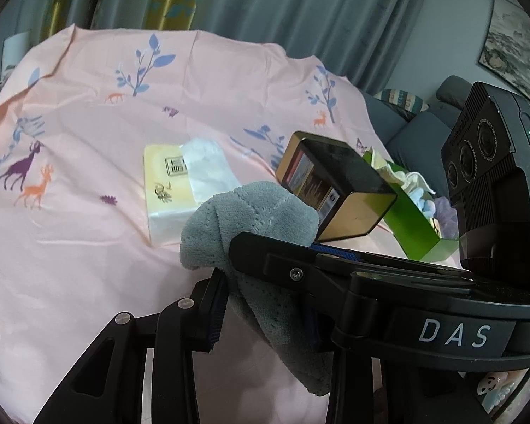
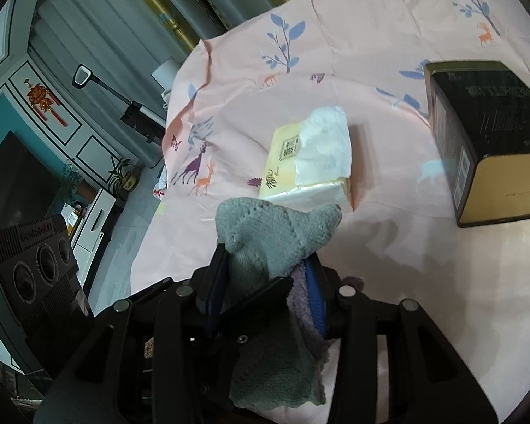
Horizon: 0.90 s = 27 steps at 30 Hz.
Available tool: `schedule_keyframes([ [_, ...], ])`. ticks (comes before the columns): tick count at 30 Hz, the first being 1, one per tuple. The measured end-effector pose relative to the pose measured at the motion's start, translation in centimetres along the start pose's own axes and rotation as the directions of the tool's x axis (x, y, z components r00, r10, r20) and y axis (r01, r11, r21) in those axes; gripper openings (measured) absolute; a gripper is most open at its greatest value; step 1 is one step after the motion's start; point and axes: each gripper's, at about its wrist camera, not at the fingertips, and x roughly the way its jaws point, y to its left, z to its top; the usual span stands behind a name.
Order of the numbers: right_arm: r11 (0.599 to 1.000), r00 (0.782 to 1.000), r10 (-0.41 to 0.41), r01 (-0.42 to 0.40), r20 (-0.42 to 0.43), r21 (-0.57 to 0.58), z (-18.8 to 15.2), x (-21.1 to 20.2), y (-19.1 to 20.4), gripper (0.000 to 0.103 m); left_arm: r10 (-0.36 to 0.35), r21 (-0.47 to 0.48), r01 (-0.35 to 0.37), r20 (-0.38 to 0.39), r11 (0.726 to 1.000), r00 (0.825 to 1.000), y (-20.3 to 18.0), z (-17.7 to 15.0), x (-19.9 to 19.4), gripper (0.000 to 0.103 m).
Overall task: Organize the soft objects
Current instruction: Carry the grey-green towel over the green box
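Grey cloth point(image 1: 254, 212) pinched by both grippers above pink printed bedsheet point(image 1: 88, 247).

Left gripper point(image 1: 265, 268) and right gripper point(image 2: 265, 275) both clamped on cloth, bunched top up, long axis hanging down. Beyond: tissue pack point(image 2: 311, 155), black-gold box point(image 2: 487, 141), green tissue box point(image 1: 413, 219). "DAS" legible on the other gripper in left view.

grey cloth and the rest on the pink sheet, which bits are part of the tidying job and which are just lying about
Job:
grey cloth, held by both left gripper and right gripper

Lying about:
tissue pack
black and gold tin
green box
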Motion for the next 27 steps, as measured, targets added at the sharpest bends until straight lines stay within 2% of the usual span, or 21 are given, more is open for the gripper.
schedule_keyframes([
  [12, 1.000, 0.997, 0.011, -0.009, 0.071, -0.028, 0.2, -2.7, 1.2, 0.041, 0.006, 0.048, -0.009, 0.063, 0.999, 0.998, -2.2, 0.8, -2.0, 0.036],
  [27, 0.999, 0.985, -0.003, 0.009, 0.174, -0.036, 1.2, -8.0, 0.4, 0.041, -0.032, 0.126, 0.017, 0.120, 0.992, 0.992, -6.9, 2.8, -3.1, 0.036],
])
